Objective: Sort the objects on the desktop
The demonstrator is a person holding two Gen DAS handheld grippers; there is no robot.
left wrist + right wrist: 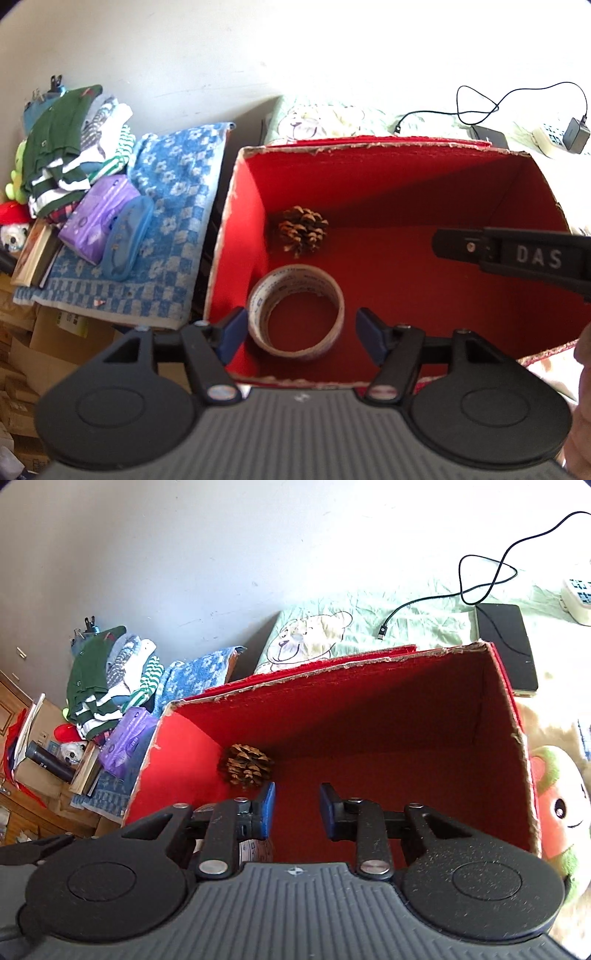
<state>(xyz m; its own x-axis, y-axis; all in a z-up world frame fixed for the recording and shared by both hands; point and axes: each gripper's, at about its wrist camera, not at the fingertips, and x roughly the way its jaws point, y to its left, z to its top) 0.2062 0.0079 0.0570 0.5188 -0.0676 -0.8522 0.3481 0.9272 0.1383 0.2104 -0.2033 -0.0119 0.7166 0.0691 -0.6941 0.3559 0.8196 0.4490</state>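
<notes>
Leftmost, the tape (295, 314) lies flat in the red box (236, 229), beneath the left claw (301, 330), which gapes empty. It is light and stiff; grip across its wall. Farther in sits a brittle pinecone (303, 230). Rightward, the right claw (297, 810) hangs half-open, apparently empty.

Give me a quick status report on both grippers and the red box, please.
Left gripper open over tape roll, not touching. Right gripper open, empty. Tape roll and pine cone lie inside red box. Nothing blocking.
</notes>
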